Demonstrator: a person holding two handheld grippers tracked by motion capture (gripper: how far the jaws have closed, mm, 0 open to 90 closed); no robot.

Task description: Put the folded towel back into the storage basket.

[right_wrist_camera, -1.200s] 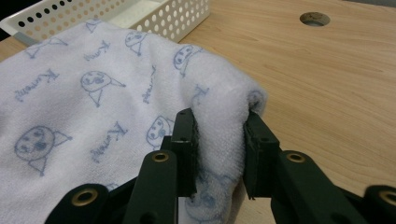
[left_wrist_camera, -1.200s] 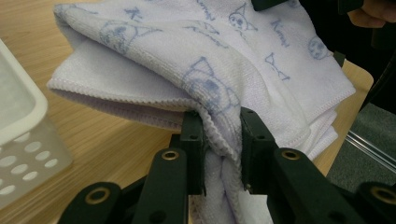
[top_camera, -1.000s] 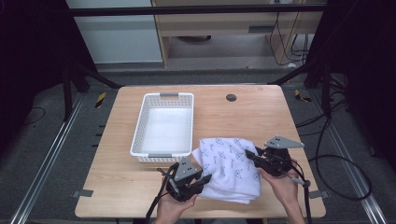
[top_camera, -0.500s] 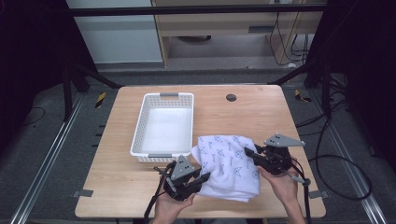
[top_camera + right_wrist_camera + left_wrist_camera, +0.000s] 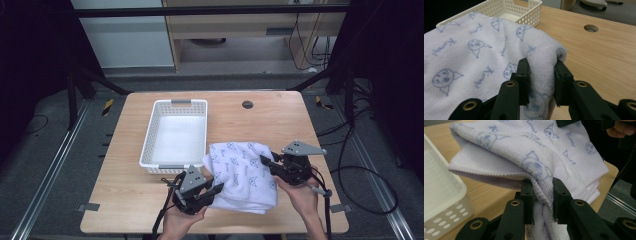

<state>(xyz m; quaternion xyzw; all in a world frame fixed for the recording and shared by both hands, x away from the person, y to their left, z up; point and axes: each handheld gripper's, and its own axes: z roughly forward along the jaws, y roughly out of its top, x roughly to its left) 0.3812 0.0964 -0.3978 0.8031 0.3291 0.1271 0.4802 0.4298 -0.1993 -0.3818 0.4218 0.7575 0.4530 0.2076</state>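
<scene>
Legible markings: printed script on the towel, nothing else.
The white towel carries a repeated pale blue cursive word beside small cartoon faces; it appears to read "Kuromi", though the letters are soft and not certain. The same print shows on the towel in the left gripper view.

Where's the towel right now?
In the high view the towel lies folded on the near right part of the table, just right of the white basket, pinched by the left claw and the right claw.
</scene>
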